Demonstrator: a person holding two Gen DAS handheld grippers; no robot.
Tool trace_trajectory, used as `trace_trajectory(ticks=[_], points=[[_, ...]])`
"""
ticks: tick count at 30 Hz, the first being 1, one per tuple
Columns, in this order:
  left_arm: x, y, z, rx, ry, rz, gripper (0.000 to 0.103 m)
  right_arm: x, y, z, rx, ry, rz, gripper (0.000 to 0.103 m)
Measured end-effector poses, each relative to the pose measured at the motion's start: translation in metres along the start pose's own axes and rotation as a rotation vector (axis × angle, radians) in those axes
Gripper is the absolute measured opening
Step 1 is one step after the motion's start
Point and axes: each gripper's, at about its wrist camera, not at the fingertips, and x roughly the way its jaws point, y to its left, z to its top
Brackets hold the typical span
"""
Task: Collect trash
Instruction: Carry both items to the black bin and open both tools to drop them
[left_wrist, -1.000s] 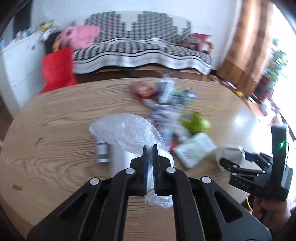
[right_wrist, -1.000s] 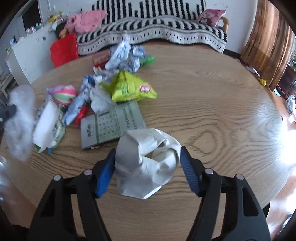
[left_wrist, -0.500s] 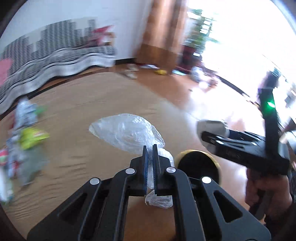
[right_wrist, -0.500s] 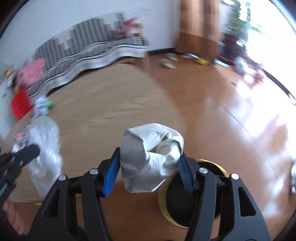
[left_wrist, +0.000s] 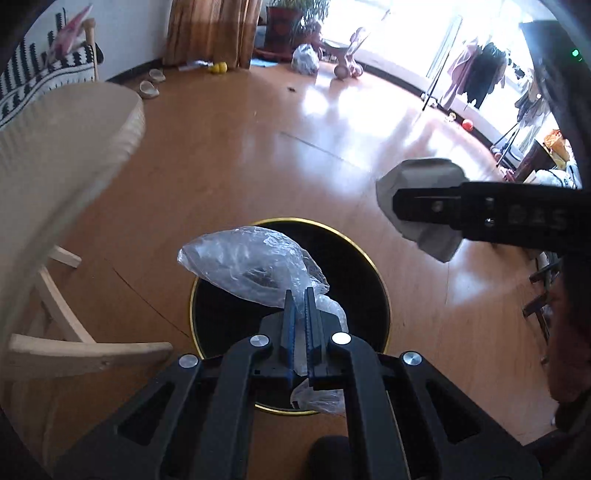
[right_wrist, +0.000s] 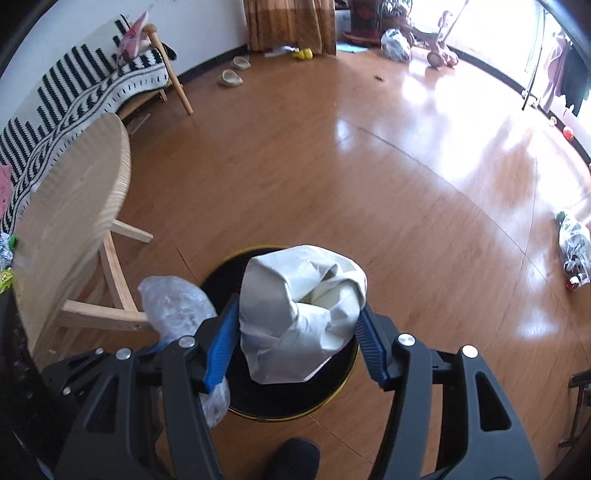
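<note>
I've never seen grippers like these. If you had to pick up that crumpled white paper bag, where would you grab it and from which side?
Probably as the right gripper does now: across the crumpled white paper bag's bulging middle, one pad on each side, coming from behind it. The wad is wide and soft, so half-open jaws squeeze it and hold; its loose folded top looks likelier to slip or tear.

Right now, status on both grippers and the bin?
Left gripper shut on clear plastic bag. Right gripper shut on crumpled white paper. Both above black bin; nothing blocking its mouth.
</note>
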Motion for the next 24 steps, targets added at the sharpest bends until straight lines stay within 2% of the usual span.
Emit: trace_trajectory(ticks=[4,7,9,10,11,13,18,20,21,24], points=[[0.024,0.003,0.005,-0.016,0.032,0.000,0.005,0.013,0.004,-0.001,0.006,0.037,0.007,0.059],[0.027,-0.005,0.008,0.006,0.044,0.017,0.006,0.025,0.006,0.001,0.011,0.056,0.012,0.059],[0.028,-0.004,0.010,0.005,0.053,0.015,0.025,0.032,0.006,0.000,0.023,0.073,0.021,0.059],[0.022,-0.016,0.007,0.001,0.052,0.012,0.053,0.038,0.006,0.002,0.029,0.079,0.024,0.059],[0.019,-0.017,0.007,0.001,0.044,0.017,0.074,0.042,0.004,0.002,0.035,0.088,0.029,0.059],[0.016,-0.020,0.008,0.021,0.014,0.035,0.077,0.050,0.002,0.002,0.043,0.113,0.045,0.060],[0.006,-0.023,0.006,0.049,0.020,0.026,0.078,0.059,0.006,0.005,0.050,0.138,0.063,0.062],[0.000,-0.023,0.005,0.046,0.018,0.021,0.078,0.060,0.009,0.006,0.050,0.145,0.065,0.074],[-0.003,-0.023,0.005,0.043,0.014,0.019,0.079,0.059,0.009,0.007,0.049,0.142,0.062,0.084],[-0.015,-0.023,0.006,0.034,-0.003,0.006,0.085,0.051,0.012,0.009,0.049,0.127,0.047,0.085]])
